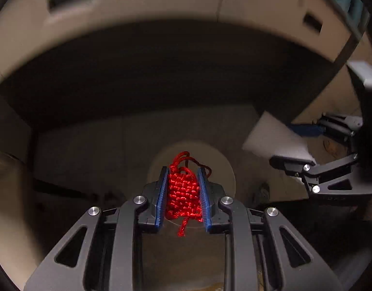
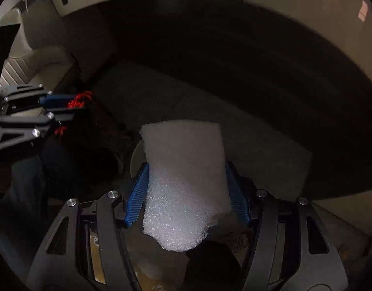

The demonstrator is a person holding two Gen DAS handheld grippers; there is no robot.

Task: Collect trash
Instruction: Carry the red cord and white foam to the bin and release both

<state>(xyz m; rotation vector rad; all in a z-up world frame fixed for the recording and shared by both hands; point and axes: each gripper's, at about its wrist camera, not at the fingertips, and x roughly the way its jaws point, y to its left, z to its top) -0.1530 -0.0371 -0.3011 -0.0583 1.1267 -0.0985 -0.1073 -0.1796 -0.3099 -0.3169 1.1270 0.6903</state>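
My left gripper [image 1: 183, 173] is shut on a red woven cord piece [image 1: 183, 194], its loose strands sticking out above and below the blue pads. It also shows at the left of the right wrist view [image 2: 62, 106] with the red cord [image 2: 76, 100]. My right gripper [image 2: 186, 167] is shut on a white foam piece [image 2: 183, 177] that stands up between the blue pads. In the left wrist view the right gripper [image 1: 283, 150] is at the right, holding the foam [image 1: 275, 137]. Both are held over a dim round pale object [image 1: 224, 167].
A large dark round opening with a pale rim [image 1: 142, 4] fills the upper part of both views. A pale grey flat surface [image 2: 234, 121] lies below it. Beige upholstered seating [image 2: 21, 65] shows at far left. The scene is dim.
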